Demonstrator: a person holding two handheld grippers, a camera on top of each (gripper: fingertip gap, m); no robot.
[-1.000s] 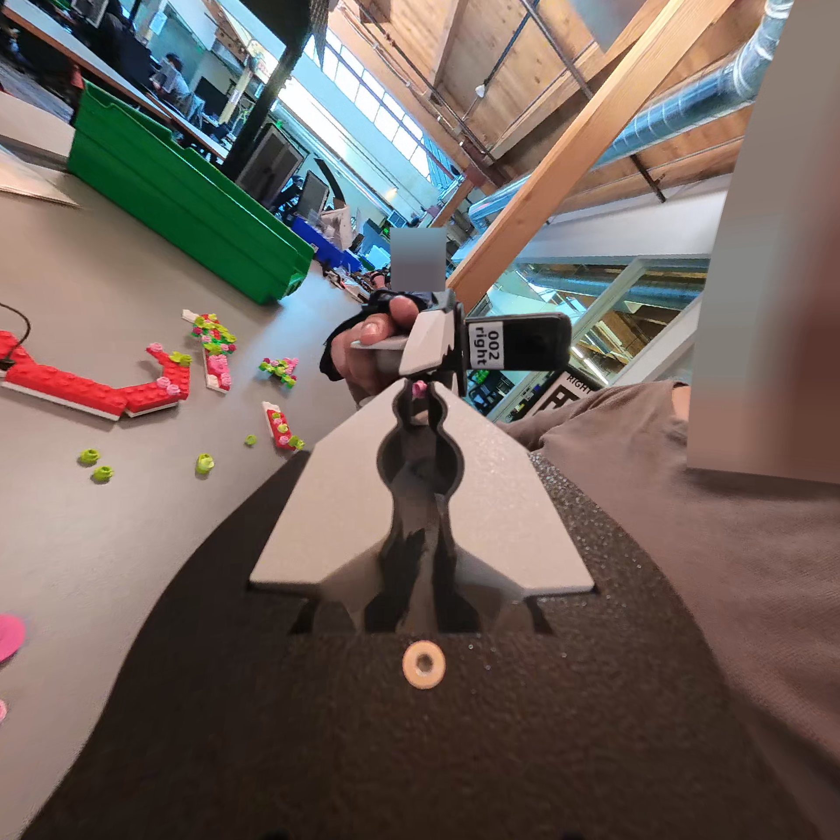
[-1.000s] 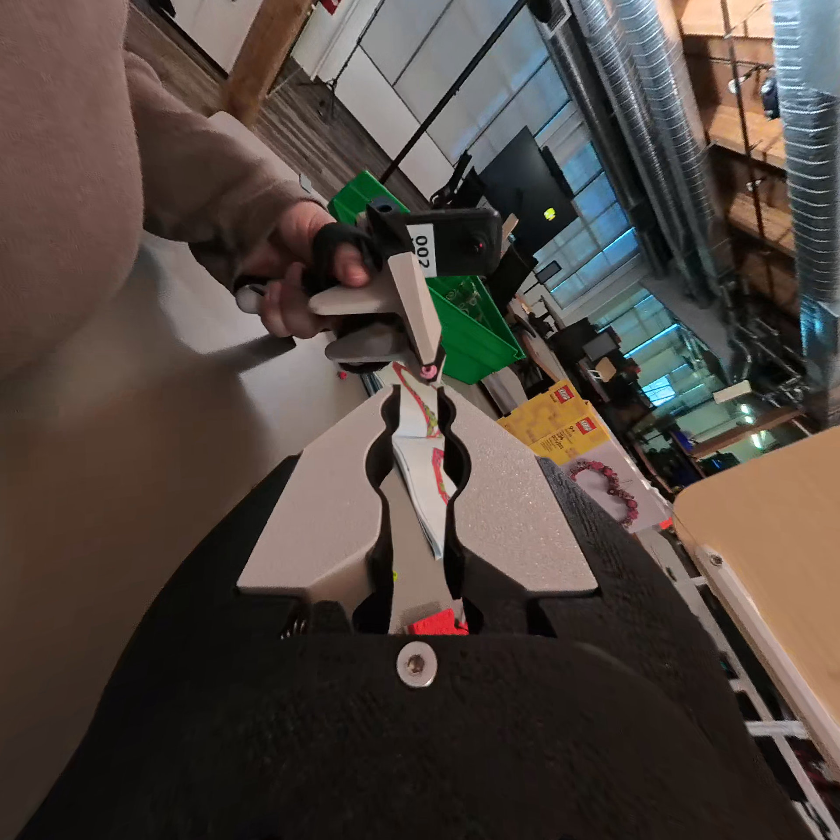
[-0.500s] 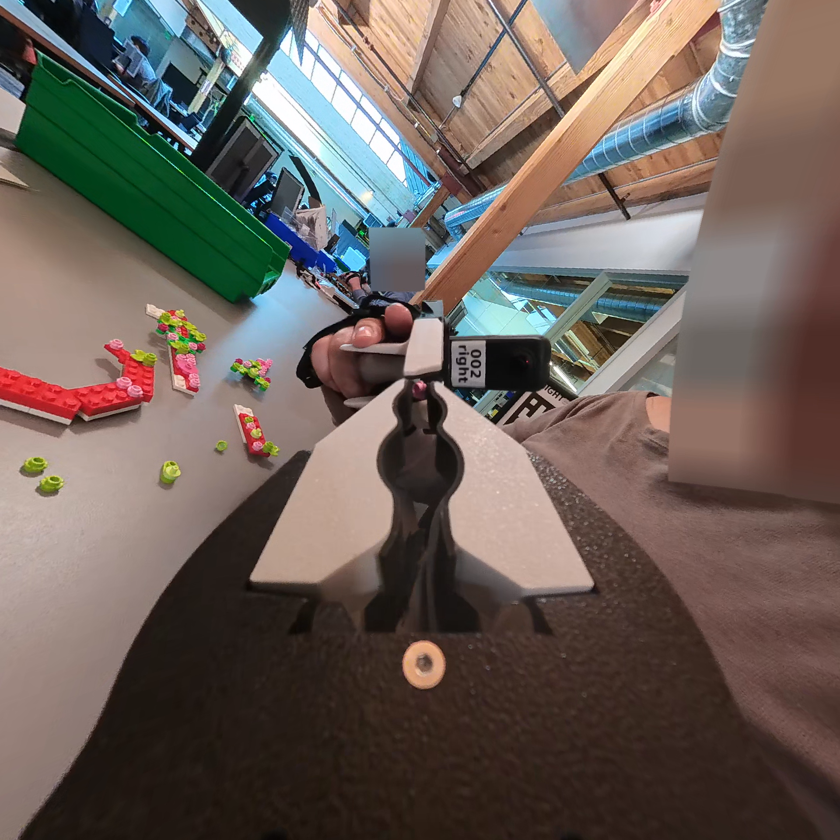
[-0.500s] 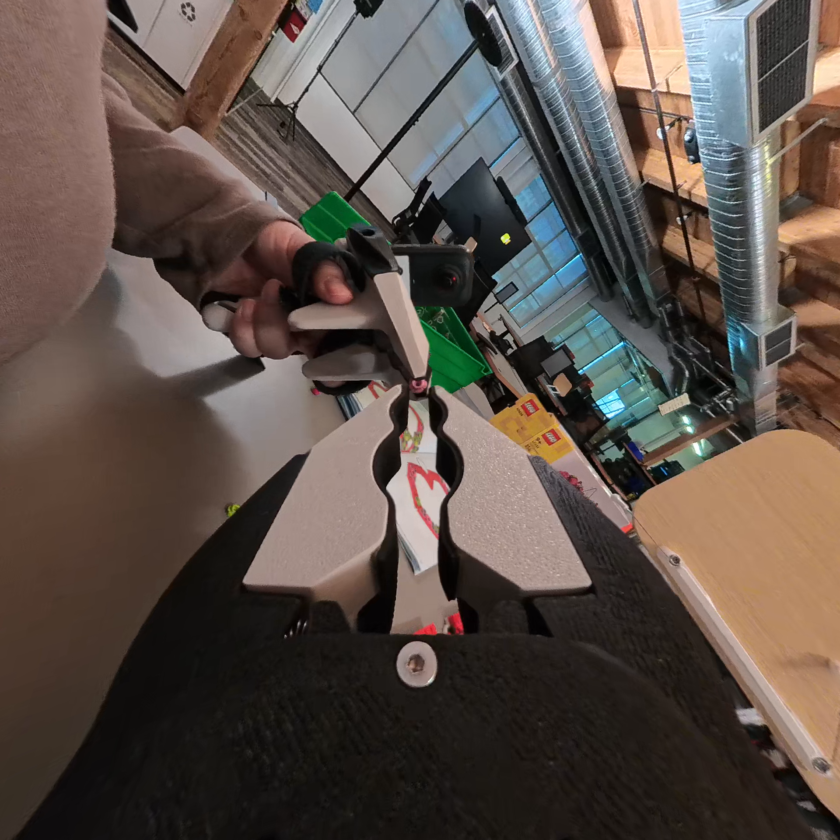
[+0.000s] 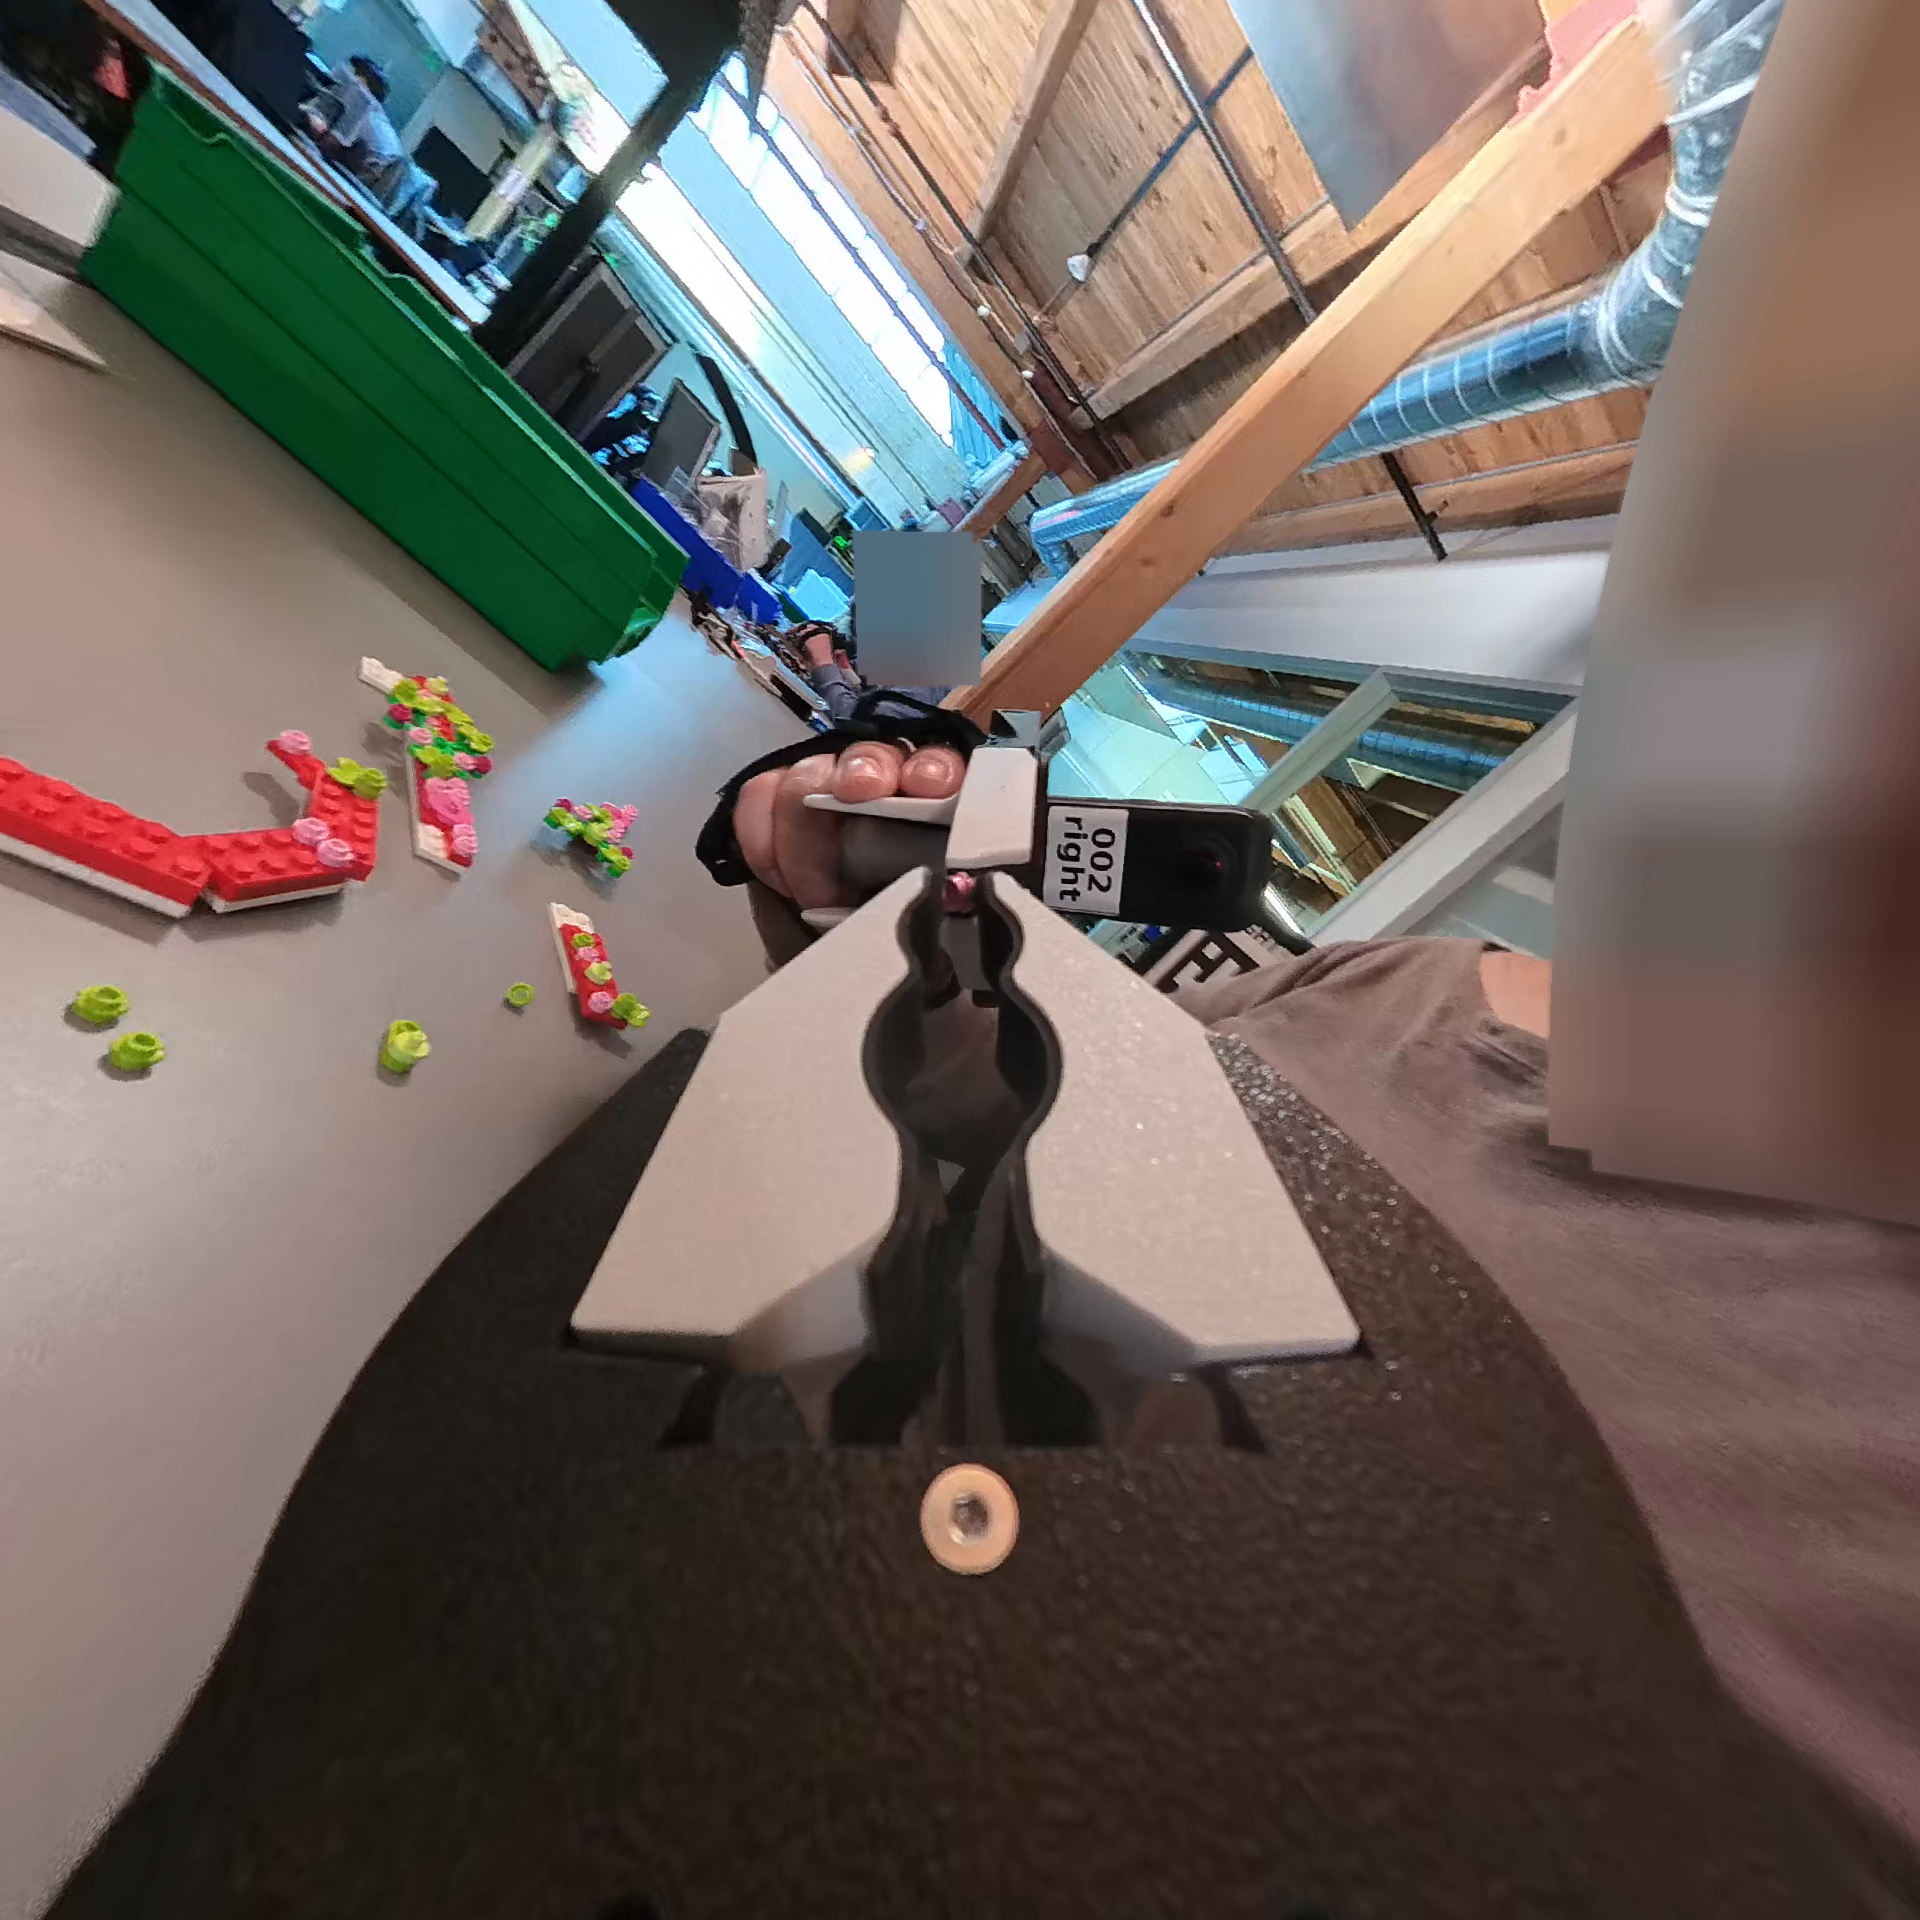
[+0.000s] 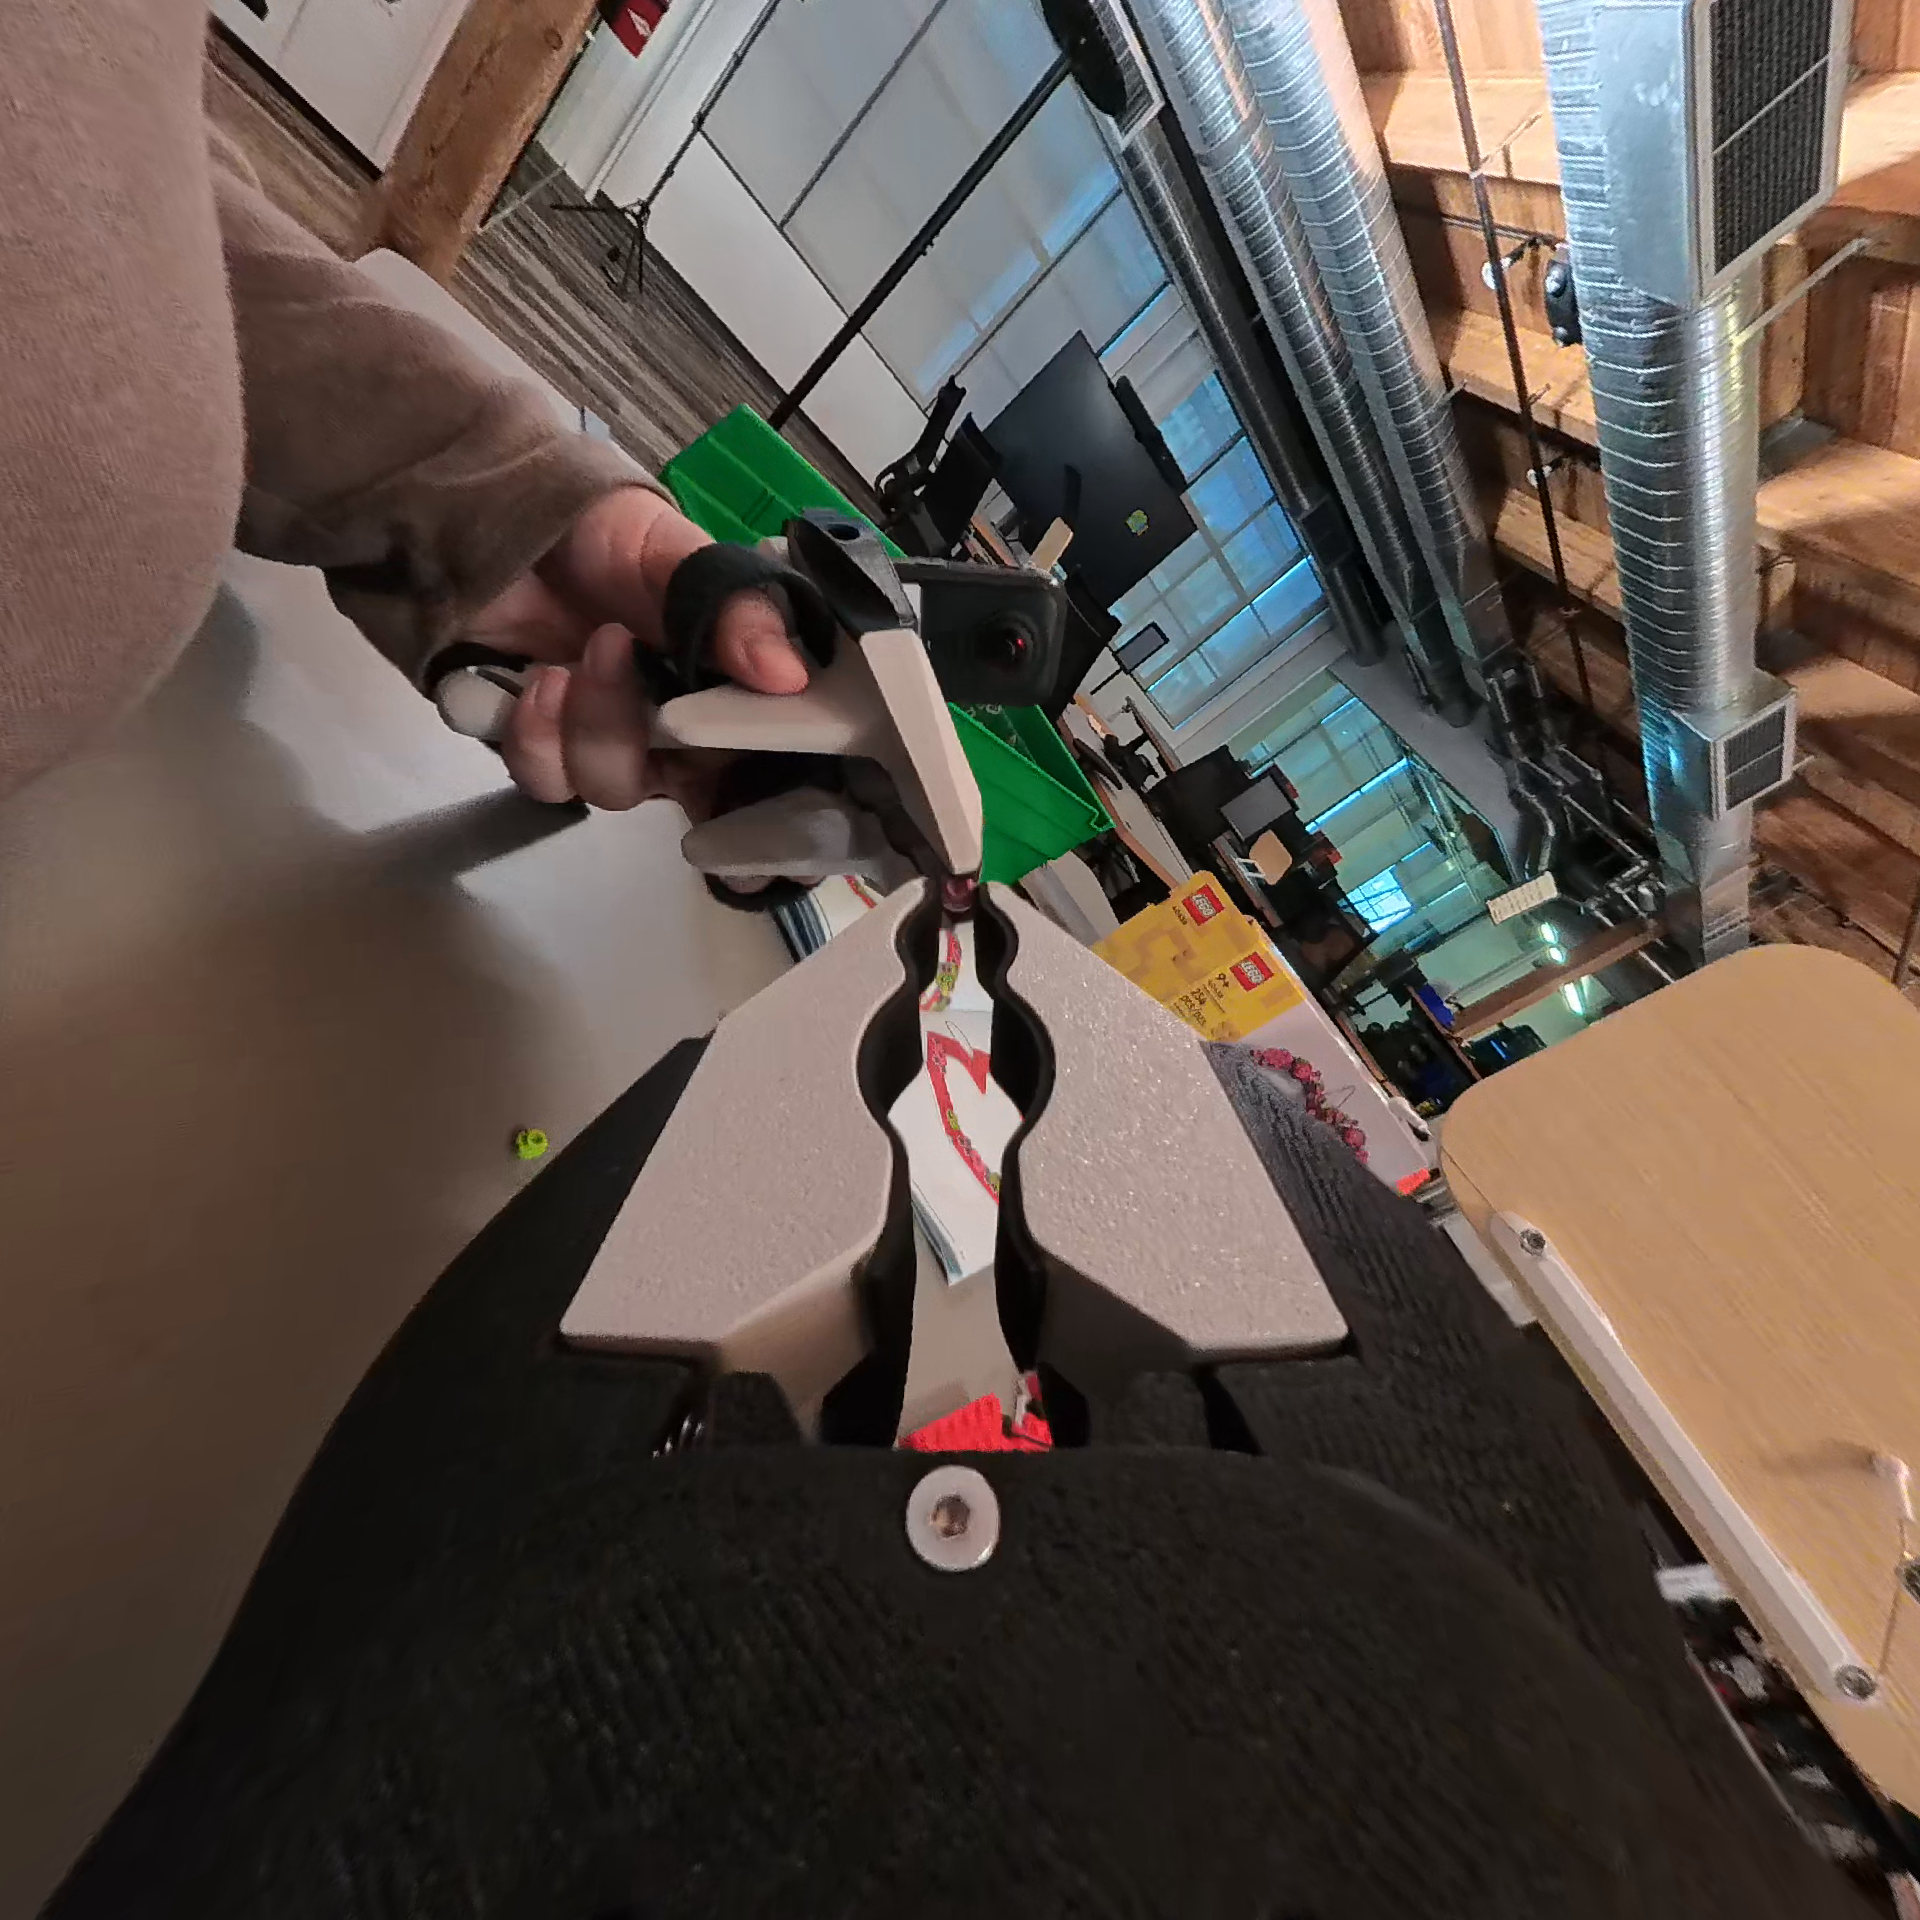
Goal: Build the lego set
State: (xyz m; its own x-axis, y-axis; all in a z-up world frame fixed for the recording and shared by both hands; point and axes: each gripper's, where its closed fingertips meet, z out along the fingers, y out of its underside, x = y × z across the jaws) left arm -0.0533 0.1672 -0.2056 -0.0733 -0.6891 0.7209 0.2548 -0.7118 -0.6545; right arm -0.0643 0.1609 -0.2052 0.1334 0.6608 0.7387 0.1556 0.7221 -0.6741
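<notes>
Both grippers meet tip to tip in mid-air above the table [image 5: 208, 1195], left gripper [image 5: 961, 896] and right gripper [image 6: 958, 902] each pinched nearly closed around one tiny pink piece [image 5: 960, 886]; any misalignment or early release probably drops it among loose green studs [image 5: 403, 1044].

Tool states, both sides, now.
Left tool: closed on the small pink piece.
Right tool: closed on the same piece, tip to tip.

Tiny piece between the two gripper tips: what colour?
Pink. The tiny piece sits where the two grippers' tips meet, clearest in the left wrist view.
</notes>
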